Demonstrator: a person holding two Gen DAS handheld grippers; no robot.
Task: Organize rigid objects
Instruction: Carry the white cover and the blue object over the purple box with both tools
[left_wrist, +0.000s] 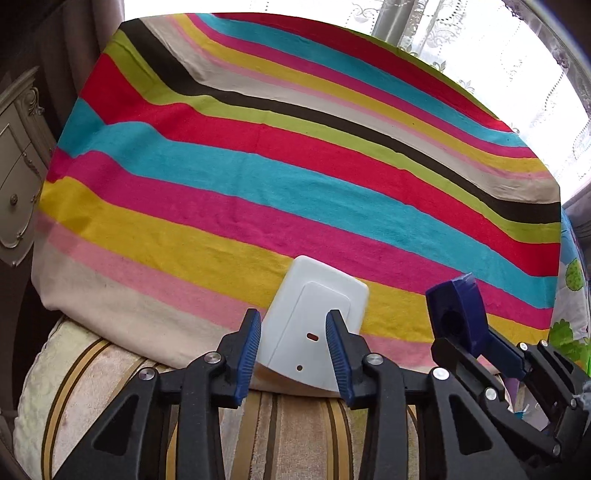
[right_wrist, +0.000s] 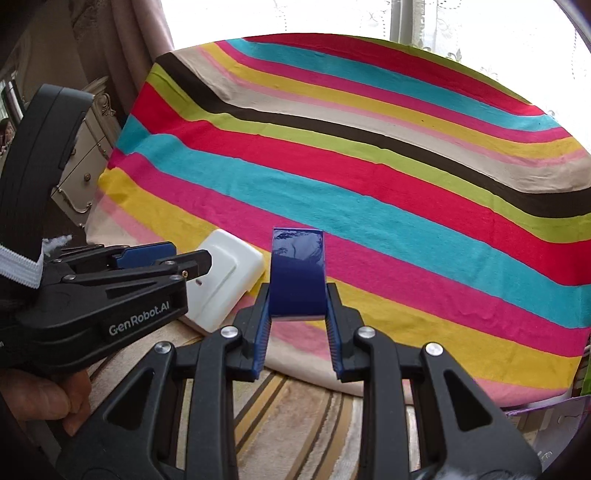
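Note:
My left gripper (left_wrist: 293, 325) is shut on a white rectangular wall-switch plate (left_wrist: 314, 314), holding it tilted above the near edge of the striped cloth (left_wrist: 258, 177). The plate also shows in the right wrist view (right_wrist: 229, 277), with the left gripper (right_wrist: 199, 264) around it. My right gripper (right_wrist: 297, 295) is shut on a dark blue roll of tape (right_wrist: 297, 273), held upright between the fingers. The roll also shows in the left wrist view (left_wrist: 456, 310), to the right of the white plate and level with it.
A colourful striped cloth (right_wrist: 369, 177) covers a raised surface ahead. Below it lies a beige cushion with brown and gold stripes (left_wrist: 288, 435). A cream carved cabinet (left_wrist: 18, 177) stands at the left. Bright curtained windows (left_wrist: 480, 44) are behind.

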